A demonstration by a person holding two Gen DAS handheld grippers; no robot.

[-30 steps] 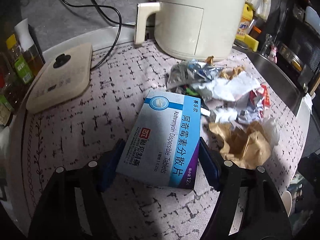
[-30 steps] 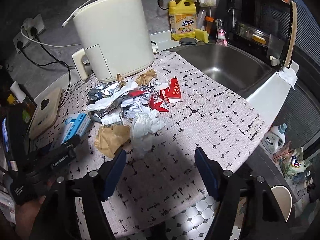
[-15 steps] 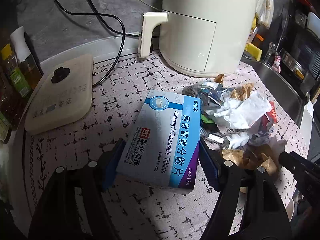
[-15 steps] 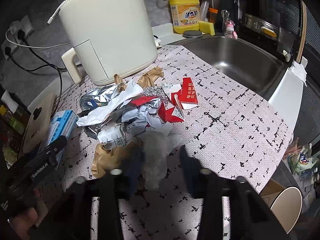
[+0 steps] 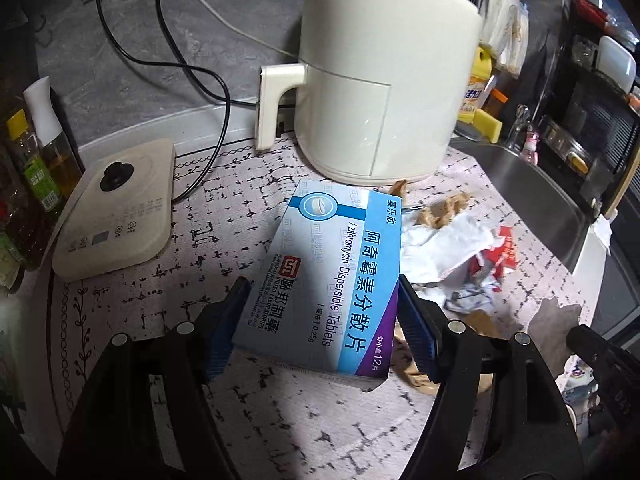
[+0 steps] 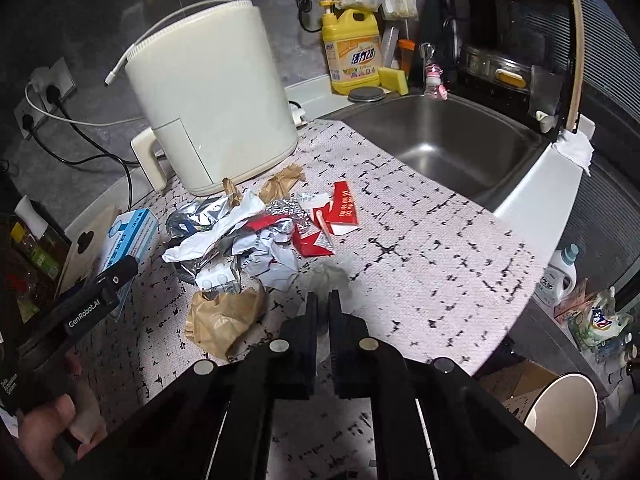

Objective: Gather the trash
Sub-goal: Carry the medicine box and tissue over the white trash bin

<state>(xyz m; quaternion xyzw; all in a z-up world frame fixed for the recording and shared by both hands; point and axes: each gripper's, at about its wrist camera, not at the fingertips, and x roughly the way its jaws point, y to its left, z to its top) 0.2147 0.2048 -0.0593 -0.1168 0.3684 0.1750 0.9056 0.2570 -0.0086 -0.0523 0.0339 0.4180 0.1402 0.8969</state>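
My left gripper (image 5: 320, 312) is shut on a blue and white medicine box (image 5: 336, 272) and holds it above the patterned mat (image 5: 160, 272). The box also shows in the right wrist view (image 6: 130, 236). My right gripper (image 6: 323, 300) is shut on a crumpled clear plastic wrapper (image 6: 332, 276), lifted just above the mat. A pile of trash lies beside it: white paper (image 6: 216, 236), foil (image 6: 284, 208), a red packet (image 6: 342, 208) and a brown paper bag (image 6: 224, 316).
A cream air fryer (image 6: 208, 96) stands behind the pile. A steel sink (image 6: 444, 148) is to the right, with a yellow detergent bottle (image 6: 352, 52) behind it. A beige appliance base (image 5: 116, 208) and oil bottles (image 5: 36, 160) are at left. A paper cup (image 6: 560, 412) stands below the counter edge.
My right gripper closed on the clear plastic wrapper beside the pile. My left gripper rose and tilted back with the medicine box still held.
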